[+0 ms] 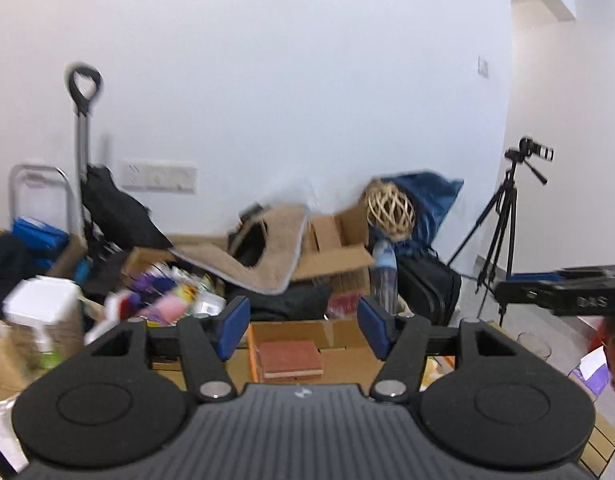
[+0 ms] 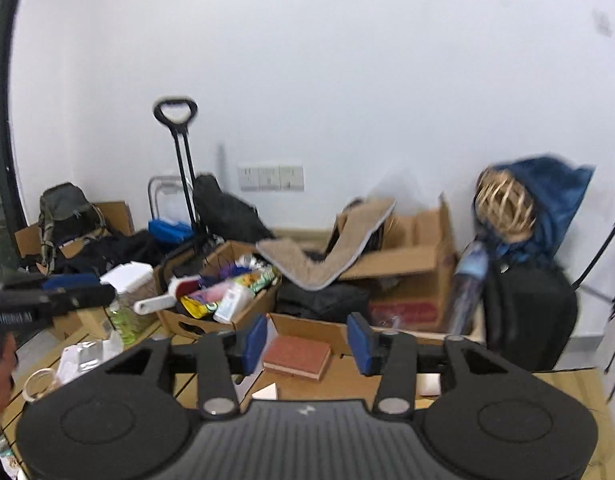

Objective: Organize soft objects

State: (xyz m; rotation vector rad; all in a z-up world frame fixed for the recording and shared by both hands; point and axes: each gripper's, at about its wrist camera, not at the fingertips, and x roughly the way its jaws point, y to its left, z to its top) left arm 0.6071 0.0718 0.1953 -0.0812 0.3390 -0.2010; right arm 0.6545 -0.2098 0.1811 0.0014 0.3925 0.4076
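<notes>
Right wrist view: the tan fleecy mat [image 2: 327, 256] lies draped over the cardboard boxes [image 2: 407, 256], well ahead of and above the worktop [image 2: 347, 384], its long axis slanting up to the right. Right claw [image 2: 307, 342] is spread, holding nothing. Left claw [image 1: 303, 326], also spread and bare, faces the mat from about as far; neither looks clearly nearer.
</notes>
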